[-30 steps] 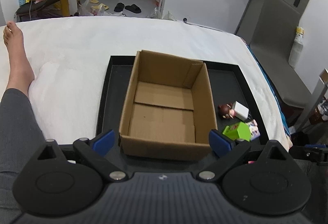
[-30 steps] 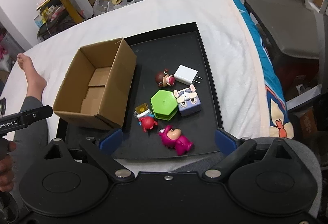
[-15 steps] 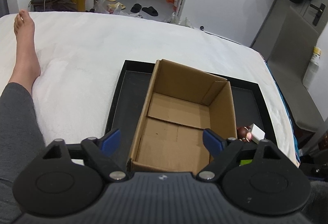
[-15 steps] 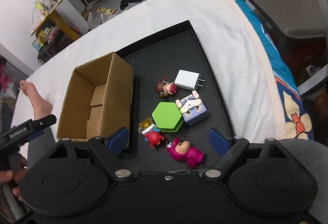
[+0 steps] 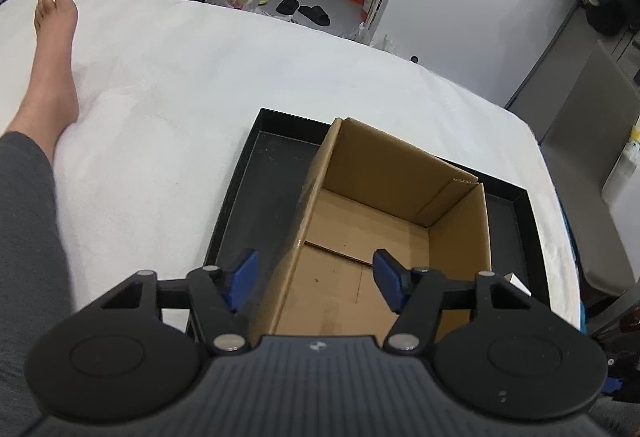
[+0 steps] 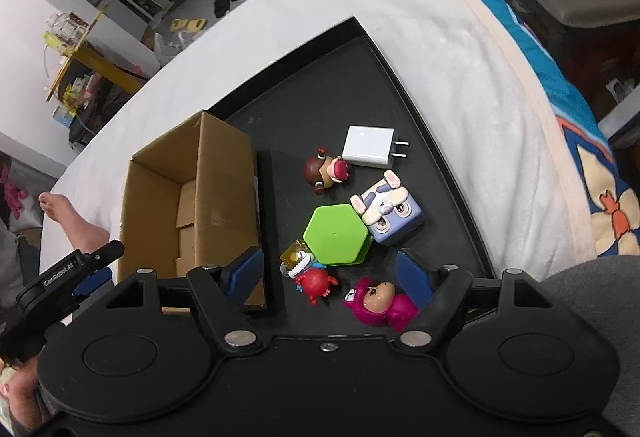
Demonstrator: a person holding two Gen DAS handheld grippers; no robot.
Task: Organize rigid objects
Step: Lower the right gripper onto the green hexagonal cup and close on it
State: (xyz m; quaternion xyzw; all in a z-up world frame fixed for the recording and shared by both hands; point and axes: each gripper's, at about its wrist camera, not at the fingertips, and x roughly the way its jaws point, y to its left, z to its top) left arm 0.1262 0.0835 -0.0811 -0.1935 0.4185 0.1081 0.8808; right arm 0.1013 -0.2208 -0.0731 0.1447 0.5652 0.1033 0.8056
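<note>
A white bed [image 6: 460, 49] carries a black tray [image 6: 340, 85] w/ empty cardboard box [image 6: 224, 173]. Right tongs [image 6: 331, 265], closing, nothing clamped, are held over the red crab toy [image 6: 314, 281]; left tongs [image 5: 316, 275], closing, straddle the box wall. The crab alone should be centred, clear of the pink bear [image 6: 380, 303].

A tray [image 6: 440, 141] lies on a bed [image 6: 460, 49]. A box [image 6: 224, 173] stands in the left part of the tray. To the right of the box lie the toys. The charger [image 6: 370, 145] is farthest back, with a doll [image 6: 325, 173] just left of it. In front of them sit a hexagon box [image 6: 335, 233] and a bunny cube [image 6: 388, 209], side by side. Nearest are a crab toy [image 6: 314, 279] and a bear toy [image 6: 380, 301]. A person's foot [image 5: 54, 17] rests on the bed, left of the tray.
</note>
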